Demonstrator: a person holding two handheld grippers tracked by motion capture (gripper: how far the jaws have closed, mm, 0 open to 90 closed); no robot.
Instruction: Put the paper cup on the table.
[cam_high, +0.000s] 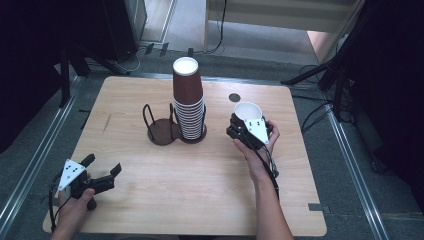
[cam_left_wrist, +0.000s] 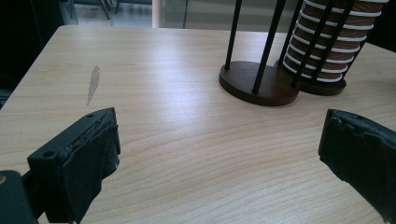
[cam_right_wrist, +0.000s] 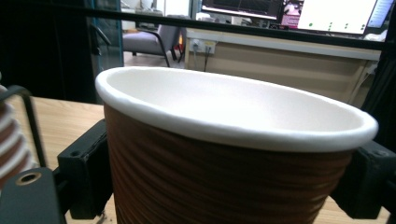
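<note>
A tall stack of brown ribbed paper cups (cam_high: 189, 102) stands in the right ring of a dark wire cup holder (cam_high: 162, 131) at the table's middle. The holder's left ring is empty. My right gripper (cam_high: 249, 120), to the right of the stack, is shut on a single brown cup (cam_high: 248, 110) with a white inside, held upright. In the right gripper view that cup (cam_right_wrist: 224, 186) sits between the jaws of the right gripper (cam_right_wrist: 229, 179). My left gripper (cam_high: 104, 164) is open near the front left corner, holding nothing. The left gripper view has the left gripper (cam_left_wrist: 219, 135) over bare wood, facing the holder (cam_left_wrist: 259, 86) and the stack (cam_left_wrist: 327, 46).
The wooden table (cam_high: 150, 200) has a small dark round disc (cam_high: 234, 97) behind the held cup and a faint scuff (cam_left_wrist: 93, 84) at the left. Stand legs and cables lie on the floor around the table edges.
</note>
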